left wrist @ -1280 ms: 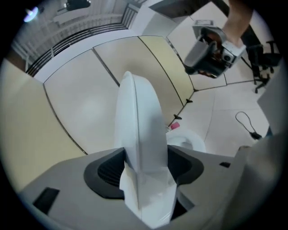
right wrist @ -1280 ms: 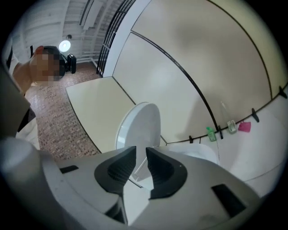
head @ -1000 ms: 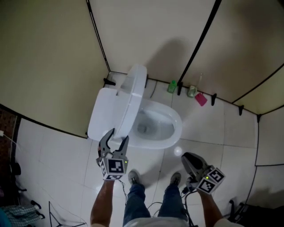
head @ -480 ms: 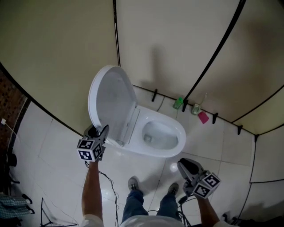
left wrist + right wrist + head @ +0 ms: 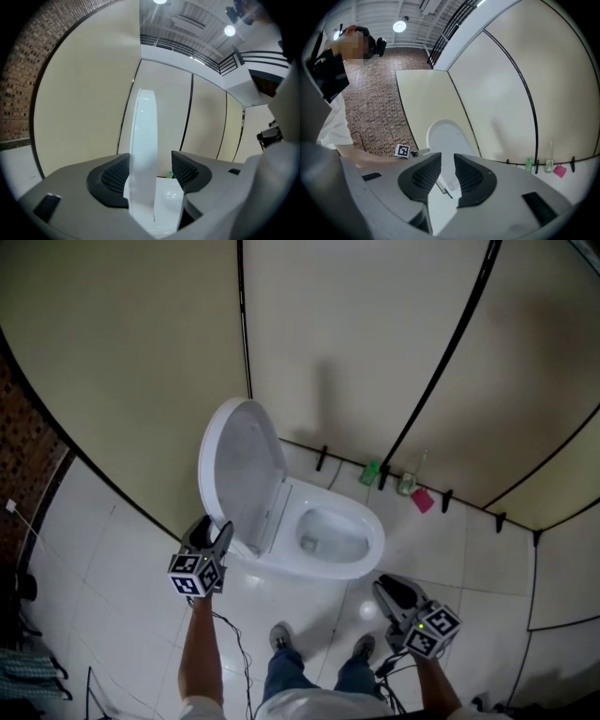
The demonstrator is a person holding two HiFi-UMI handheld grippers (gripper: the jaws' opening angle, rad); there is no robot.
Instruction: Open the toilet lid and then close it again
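white toilet lid (image 5: 239, 470) now upright, left tongs (image 5: 214, 531) just opening around its edge.

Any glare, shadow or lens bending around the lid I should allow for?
Head view: sharp, evenly lit; the lens bows the partition seams; a faint shadow lies on the wall panel behind the toilet lid. Left gripper view: strong fisheye, dark corners, ceiling lamps flare, lid edge-on and crisp. Right gripper view: same bending, one bright lamp.

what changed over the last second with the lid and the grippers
The lid swung from half raised to upright, carried by the left gripper, whose jaws have just been opening with the lid's edge between them. The right gripper stayed shut and empty near the bowl.
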